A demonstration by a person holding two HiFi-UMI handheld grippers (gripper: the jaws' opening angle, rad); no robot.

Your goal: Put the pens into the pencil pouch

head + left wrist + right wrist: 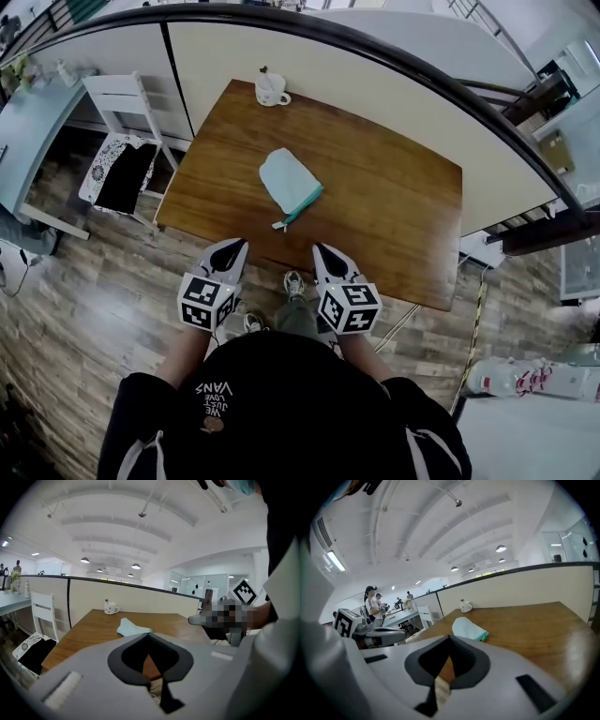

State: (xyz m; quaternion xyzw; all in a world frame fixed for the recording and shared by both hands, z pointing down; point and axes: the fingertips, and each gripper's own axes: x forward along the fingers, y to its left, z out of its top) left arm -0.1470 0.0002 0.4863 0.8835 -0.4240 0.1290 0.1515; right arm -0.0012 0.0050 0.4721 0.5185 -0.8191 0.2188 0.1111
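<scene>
- Left gripper (229,249): held off the near edge of the table (403,225), in front of the person's body. Its own view shows the jaws pressed together with nothing between them.
- Pouch (289,180): lies flat near the middle of the table, well apart from both grippers, ahead of them and between their lines. Its long axis runs roughly away from the person, leaning a little to the right at the near end. The teal zip edge (302,206) faces near-right, and its pull tab points back toward the gap between the two grippers.
- Pens: none show in any view. Whether they are inside the pouch or out of sight I cannot tell.
- Mug (271,90): at the far edge, beyond the pouch and clear of any reach to it.
- Right gripper (330,253): level with the left one, also off the near edge, jaws closed and empty.
- Judgement: both tips stand about equally far from the pouch's near end. The zip edge is turned toward the right side, so the right gripper looks better placed for it, and the left for steadying the plain side.
</scene>
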